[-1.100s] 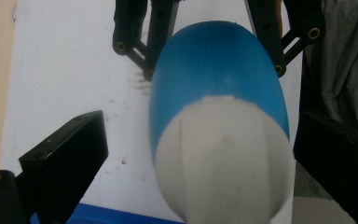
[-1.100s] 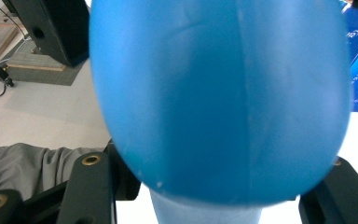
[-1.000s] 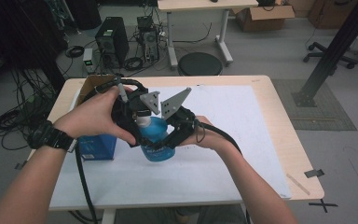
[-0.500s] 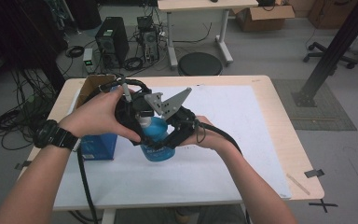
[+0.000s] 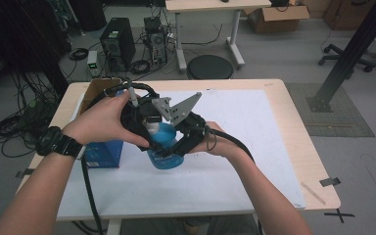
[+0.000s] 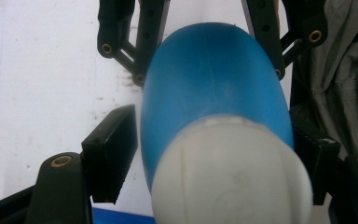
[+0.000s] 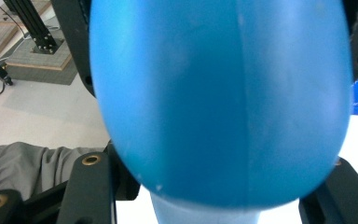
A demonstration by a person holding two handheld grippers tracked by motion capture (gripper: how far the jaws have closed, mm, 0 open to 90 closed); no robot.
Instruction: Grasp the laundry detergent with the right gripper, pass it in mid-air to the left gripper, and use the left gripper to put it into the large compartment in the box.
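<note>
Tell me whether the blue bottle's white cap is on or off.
On. In the left gripper view the white cap sits on the blue bottle, between the left gripper's jaws.

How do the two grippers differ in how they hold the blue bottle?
The left gripper sits at the blue bottle's white cap end, its jaws just closing around it; the right gripper is clamped on the bottle's wide body. Both are black, hand-held and at the same bottle.

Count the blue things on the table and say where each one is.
2. The blue bottle is held between both grippers at the table's middle; the blue box stands left of it, behind the left forearm. More may be hidden behind the hands.
</note>
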